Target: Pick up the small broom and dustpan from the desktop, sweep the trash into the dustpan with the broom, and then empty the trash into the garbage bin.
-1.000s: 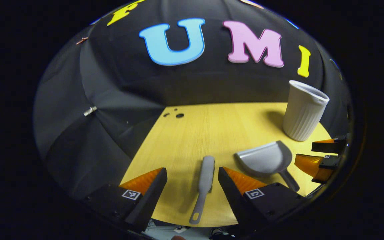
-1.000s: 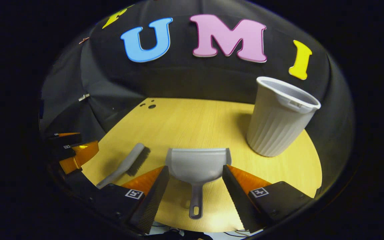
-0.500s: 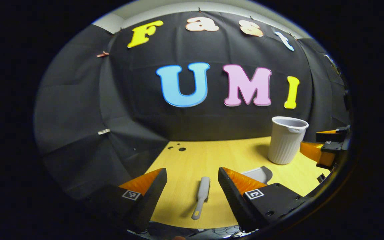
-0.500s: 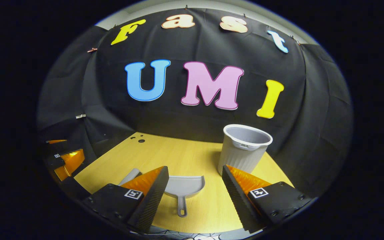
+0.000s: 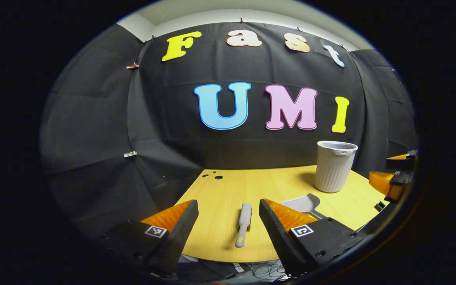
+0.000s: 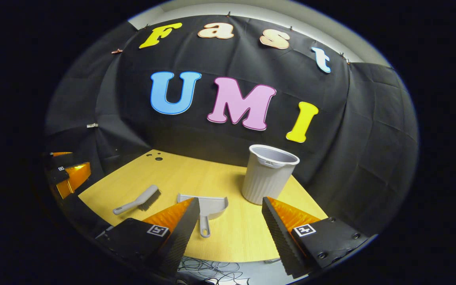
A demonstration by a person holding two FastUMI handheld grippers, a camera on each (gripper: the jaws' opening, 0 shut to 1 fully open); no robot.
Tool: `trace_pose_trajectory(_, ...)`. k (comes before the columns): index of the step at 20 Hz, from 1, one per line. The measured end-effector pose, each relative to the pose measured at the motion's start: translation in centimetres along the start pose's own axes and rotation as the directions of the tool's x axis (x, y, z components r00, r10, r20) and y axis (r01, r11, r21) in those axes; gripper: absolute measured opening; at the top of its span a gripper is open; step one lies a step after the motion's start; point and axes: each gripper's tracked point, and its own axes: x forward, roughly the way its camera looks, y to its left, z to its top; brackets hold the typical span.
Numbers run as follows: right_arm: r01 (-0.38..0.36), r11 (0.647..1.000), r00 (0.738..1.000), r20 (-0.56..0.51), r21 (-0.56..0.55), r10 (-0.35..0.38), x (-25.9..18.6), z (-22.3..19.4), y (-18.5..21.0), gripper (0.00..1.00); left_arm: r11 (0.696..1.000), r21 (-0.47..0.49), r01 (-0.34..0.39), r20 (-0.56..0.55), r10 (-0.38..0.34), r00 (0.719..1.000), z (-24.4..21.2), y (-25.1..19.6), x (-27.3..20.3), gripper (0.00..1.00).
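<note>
A: Both grippers hang short of the near edge of the desk (image 5: 275,186), I'd say. The left gripper (image 5: 228,225) has its two orange-and-black fingers spread wide with nothing between them. In the left gripper view the small broom (image 5: 244,223) shows through that gap, but it lies flat on the wood farther off, handle toward us, touched by neither finger.

B: And the right gripper (image 6: 230,227)?

A: Same story: fingers well apart, holding nothing. In the right gripper view the dustpan (image 6: 206,208) lies flat just beyond its left finger, handle pointing at the near edge; that finger covers the pan's near left corner. The broom (image 6: 137,200) lies to the left of the pan, apart from it, bristles down on the far side.

B: Where's the garbage bin?

A: The garbage bin (image 6: 268,174) stands upright, a ribbed pale grey tub, toward the back right of the desk, behind the pan and clear of it. Its mouth is open; I can't tell what is inside.

B: Anything in the way?

A: Nothing stands between either gripper and its tool. A few small dark spots (image 5: 213,175) sit at the far left corner of the desk, well away from broom and pan; whether they are holes or bits of trash I cannot tell. A tangle of cables (image 6: 208,271) lies on the floor below the near edge. Each gripper also shows at the rim of the other's view.
</note>
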Motion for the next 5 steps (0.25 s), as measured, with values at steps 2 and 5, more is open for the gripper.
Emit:
trace_pose_trajectory(2, 0.01, 1.0, 1.0, -0.027, 0.022, -0.009, -0.3, -0.7, -0.4, 0.98, 1.0, 0.001, 0.017, 0.013, -0.017, 1.0, 0.6, -0.7, -0.5, 0.98)
trace_pose_trajectory(5, 0.021, 0.999, 0.999, -0.04, 0.042, -0.02, -0.5, -0.6, -1.4, 0.98, 0.999, 0.002, 0.054, 0.017, -0.054, 0.998, 1.8, -2.5, -0.6, 0.98)
